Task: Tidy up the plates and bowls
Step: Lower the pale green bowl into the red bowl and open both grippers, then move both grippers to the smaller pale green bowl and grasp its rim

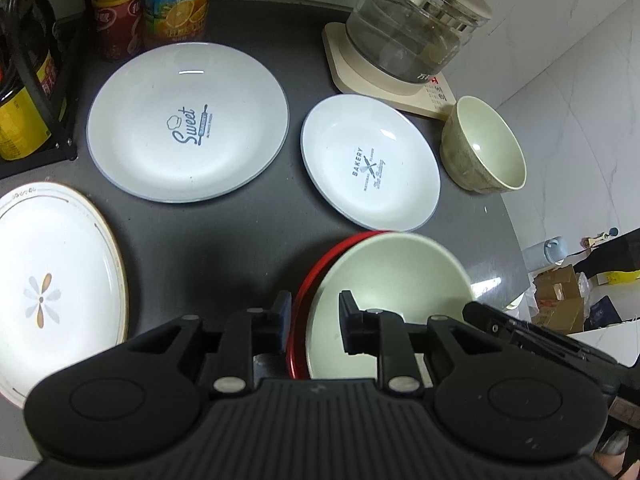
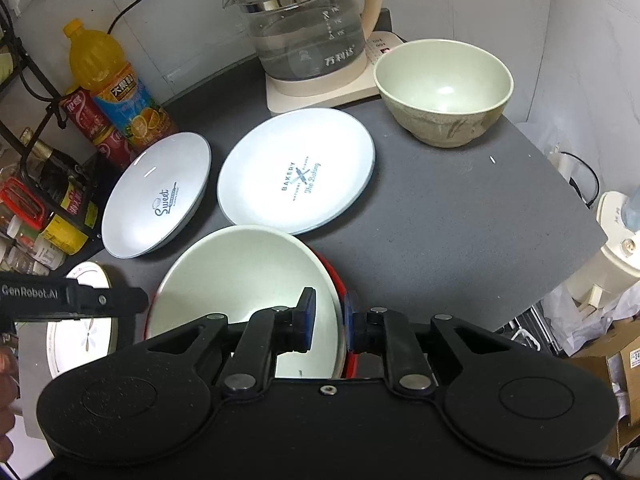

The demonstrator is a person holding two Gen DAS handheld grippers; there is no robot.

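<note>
Dark counter (image 2: pixel 460 216), marble walls | left gripper (image 1: pixel 314 320), right gripper (image 2: pixel 330 320) both pinching green bowl (image 2: pixel 240 276) rim

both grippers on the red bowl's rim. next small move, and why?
Probably lift it level. The left gripper and right gripper each straddle opposite sides of the red bowl, one finger inside, one outside. The small bowl sits empty by the kettle, a likely nesting spot.

We read "Sweet" on the larger pale-blue plate (image 1: pixel 188 122), "BAKERY" on the smaller plate (image 1: pixel 370 168), "GenRobot.AI" on the left gripper (image 2: pixel 30 292).
</note>
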